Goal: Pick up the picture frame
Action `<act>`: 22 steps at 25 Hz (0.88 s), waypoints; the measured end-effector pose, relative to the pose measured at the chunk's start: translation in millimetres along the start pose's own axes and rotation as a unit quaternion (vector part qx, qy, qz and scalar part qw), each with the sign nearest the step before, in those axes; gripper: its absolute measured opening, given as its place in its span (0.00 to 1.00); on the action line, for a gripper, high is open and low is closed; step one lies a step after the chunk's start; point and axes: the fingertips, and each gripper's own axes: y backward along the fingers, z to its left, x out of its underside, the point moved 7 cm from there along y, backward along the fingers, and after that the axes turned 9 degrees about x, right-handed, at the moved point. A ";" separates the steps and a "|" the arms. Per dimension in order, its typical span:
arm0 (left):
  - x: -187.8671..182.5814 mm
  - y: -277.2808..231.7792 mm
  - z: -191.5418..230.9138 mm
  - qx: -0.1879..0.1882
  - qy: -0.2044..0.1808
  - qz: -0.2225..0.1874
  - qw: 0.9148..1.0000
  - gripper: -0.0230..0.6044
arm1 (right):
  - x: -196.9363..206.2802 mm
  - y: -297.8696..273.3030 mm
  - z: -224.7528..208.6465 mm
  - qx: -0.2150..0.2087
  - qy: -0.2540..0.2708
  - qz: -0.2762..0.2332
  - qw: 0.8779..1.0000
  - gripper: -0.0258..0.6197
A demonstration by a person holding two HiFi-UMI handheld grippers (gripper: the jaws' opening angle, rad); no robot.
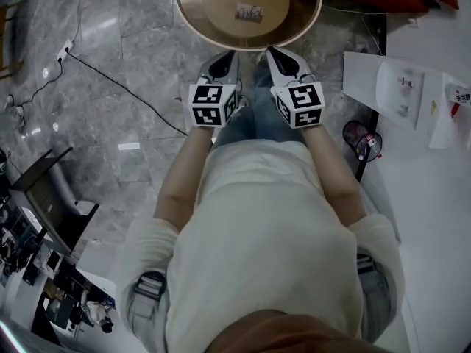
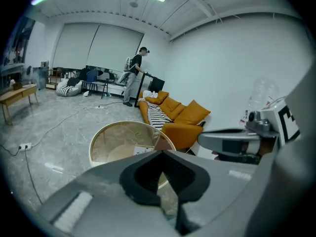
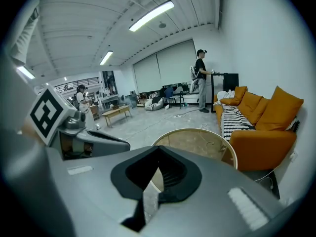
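Note:
A round glass-topped table (image 1: 309, 20) with a pale rim stands just ahead of me. A small rectangular thing (image 1: 250, 12), possibly the picture frame, lies flat near its middle and also shows in the left gripper view (image 2: 143, 151). My left gripper (image 1: 221, 59) and right gripper (image 1: 283, 57) are held side by side short of the table's near rim, both shut with nothing between the jaws. In its own view the left gripper (image 2: 165, 179) points at the table. The right gripper (image 3: 157, 181) does the same in its view. Neither touches the table.
An orange sofa (image 2: 182, 115) with a striped throw stands right of the table. A white desk (image 1: 427, 160) with papers is at my right, and a black cable (image 1: 125, 87) runs over the grey floor at left. A person (image 2: 134, 75) stands at a far desk.

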 end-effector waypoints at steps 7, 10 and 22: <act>12.6 -49.7 30.0 -0.010 0.016 0.026 0.999 0.04 | 21.6 -52.0 -21.7 -0.014 -0.001 0.035 0.999 0.04; 20.1 -69.9 45.9 -0.016 0.024 0.040 0.999 0.04 | 32.1 -73.8 -30.6 -0.019 -0.005 0.049 0.999 0.04; 47.7 -135.2 93.6 -0.017 0.022 0.092 0.995 0.04 | 69.8 -150.7 -60.0 -0.040 0.020 0.103 0.994 0.04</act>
